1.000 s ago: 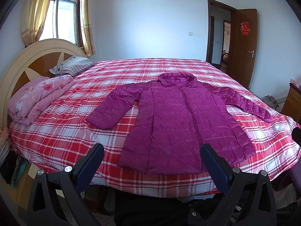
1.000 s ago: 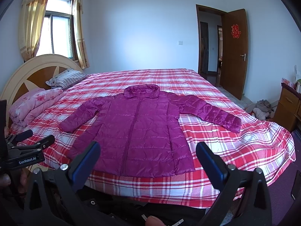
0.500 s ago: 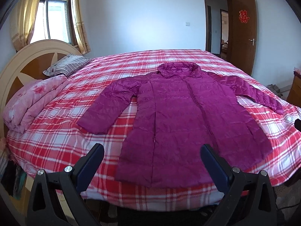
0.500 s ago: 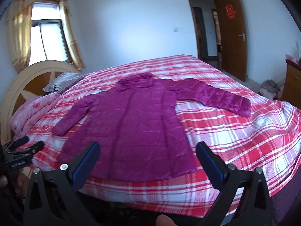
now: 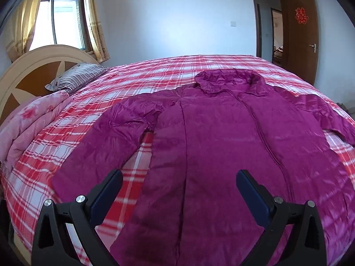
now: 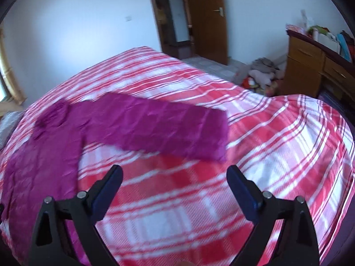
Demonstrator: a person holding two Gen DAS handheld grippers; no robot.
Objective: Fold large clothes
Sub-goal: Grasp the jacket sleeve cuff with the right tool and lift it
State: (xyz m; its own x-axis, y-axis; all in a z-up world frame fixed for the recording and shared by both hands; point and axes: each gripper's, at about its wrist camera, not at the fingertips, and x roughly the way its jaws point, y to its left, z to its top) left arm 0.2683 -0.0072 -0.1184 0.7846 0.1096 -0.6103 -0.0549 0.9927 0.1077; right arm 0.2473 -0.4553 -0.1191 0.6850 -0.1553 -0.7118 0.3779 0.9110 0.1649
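Observation:
A magenta quilted coat point(image 5: 226, 146) lies flat, front up, on a red and white plaid bedspread point(image 5: 142, 82), both sleeves spread outwards. My left gripper point(image 5: 179, 175) hovers open above the coat's lower body, with the left sleeve point(image 5: 104, 144) just beyond its left finger. In the right wrist view the coat's right sleeve point(image 6: 155, 126) stretches across the bed ahead of my right gripper point(image 6: 174, 171). That gripper's jaws stand wide and are closing a little, with only plaid bedspread point(image 6: 177, 199) between them. Neither gripper touches the coat.
A folded pink quilt point(image 5: 28, 124) and a striped pillow point(image 5: 75, 76) lie by the headboard point(image 5: 28, 66) at the left. A wooden dresser point(image 6: 315, 66) and a heap of clothes point(image 6: 261, 75) on the floor stand right of the bed. An open door point(image 6: 206, 20) is behind.
Both grippers moved forward and down over the bed. The left one now hangs over the coat's body; the right one swung rightwards and rolled, now facing the right sleeve.

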